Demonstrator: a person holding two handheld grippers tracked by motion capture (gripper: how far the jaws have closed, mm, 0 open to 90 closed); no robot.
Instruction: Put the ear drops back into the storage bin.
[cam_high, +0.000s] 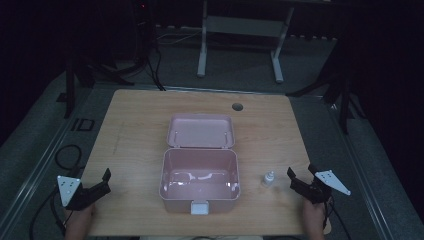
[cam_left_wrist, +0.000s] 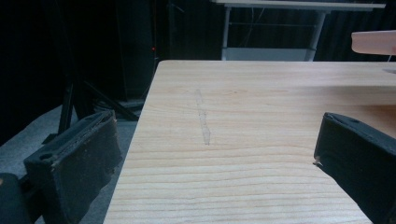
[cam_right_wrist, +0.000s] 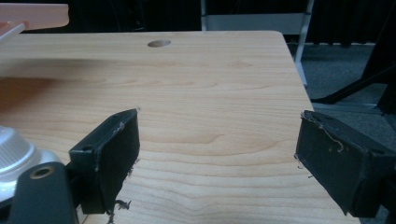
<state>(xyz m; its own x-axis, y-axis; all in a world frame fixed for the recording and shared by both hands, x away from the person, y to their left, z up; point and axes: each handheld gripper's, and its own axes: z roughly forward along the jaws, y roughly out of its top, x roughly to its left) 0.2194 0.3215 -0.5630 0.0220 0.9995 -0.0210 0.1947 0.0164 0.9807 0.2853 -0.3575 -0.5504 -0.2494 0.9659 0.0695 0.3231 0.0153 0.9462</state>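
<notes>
The right gripper (cam_high: 301, 178) rests at the near right edge of the pale wooden table (cam_high: 135, 125) with its jaws spread wide and nothing between them. In the right gripper view (cam_right_wrist: 217, 135) only bare wood grain lies in the gap. Just to the left of that gripper, close beside its left jaw but apart from it, stands the small white plastic bottle with a ribbed cap (cam_high: 269, 178); the right gripper view catches its cap (cam_right_wrist: 14, 151) at the lower left, outside the jaws. The left gripper (cam_high: 100, 184) sits at the near left corner of the table, also wide open and holding nothing, with plain tabletop ahead of it (cam_left_wrist: 217, 154).

Farther in, between the two grippers and to the left of the bottle, is the pink rectangular plastic box (cam_high: 199, 181). Its hinged lid (cam_high: 201, 131) is already thrown back flat on the table on the far side, and its white front latch (cam_high: 199, 207) points toward the person. The inside looks empty. Beyond the lid, a round cable hole (cam_high: 237, 107) marks the far part of the table.

By my reading, the work is at its start: the box stands open and ready, but the bottle is not yet grasped. What remains is probably to close the right gripper on the bottle, carry it left into the box, and perhaps shut the lid.
</notes>
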